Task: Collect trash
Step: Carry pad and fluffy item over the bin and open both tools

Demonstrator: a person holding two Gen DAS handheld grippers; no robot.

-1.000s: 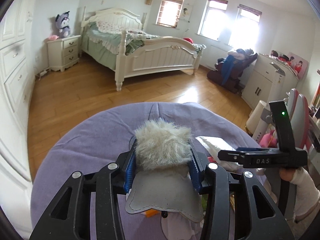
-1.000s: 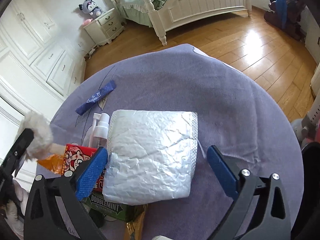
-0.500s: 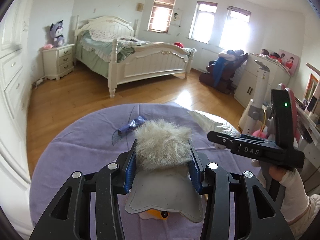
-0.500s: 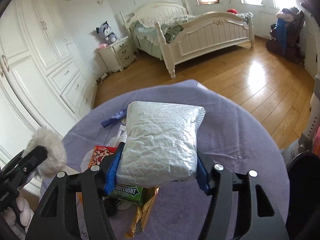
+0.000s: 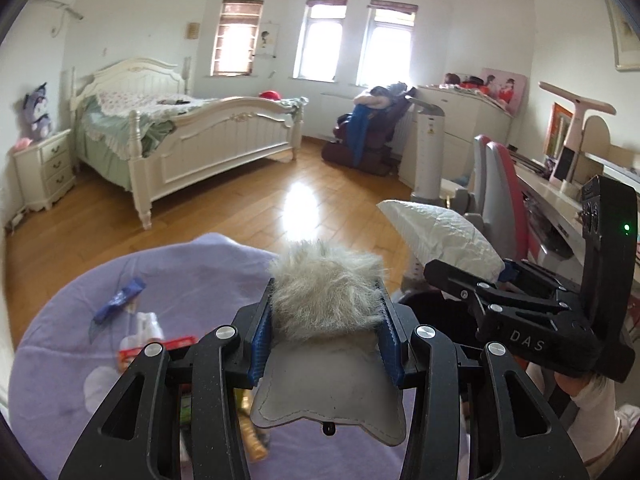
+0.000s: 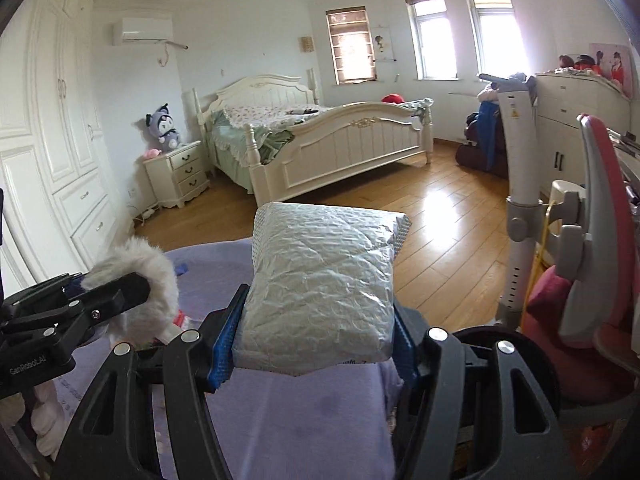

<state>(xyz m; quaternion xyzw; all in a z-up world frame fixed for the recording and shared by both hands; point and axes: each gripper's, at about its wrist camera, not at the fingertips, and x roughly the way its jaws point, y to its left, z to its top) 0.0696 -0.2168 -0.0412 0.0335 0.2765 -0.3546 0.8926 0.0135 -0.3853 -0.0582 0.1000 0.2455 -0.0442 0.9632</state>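
My left gripper [image 5: 325,305] is shut on a fluffy grey-white fur piece [image 5: 324,280] with a grey felt flap [image 5: 328,392], held above the purple-covered round table [image 5: 200,264]. My right gripper [image 6: 318,316] is shut on a crinkled silver padded mailer [image 6: 324,272], lifted off the table and held level. In the left wrist view the mailer [image 5: 436,236] sticks out of the right gripper [image 5: 456,276] at the right, past the table's edge. In the right wrist view the fur piece [image 6: 156,280] shows at the left.
A blue wrapper [image 5: 118,300], a white spray bottle [image 5: 148,324] and a red packet [image 5: 160,350] lie on the table. A dark round bin [image 6: 504,348] stands to the table's right, beside a pink chair [image 6: 600,240] and a white pole [image 6: 520,200].
My right gripper shut on the silver mailer and lifted it off the table. Both grippers rose and swung to the right, towards the chair side; the fur piece stayed gripped.
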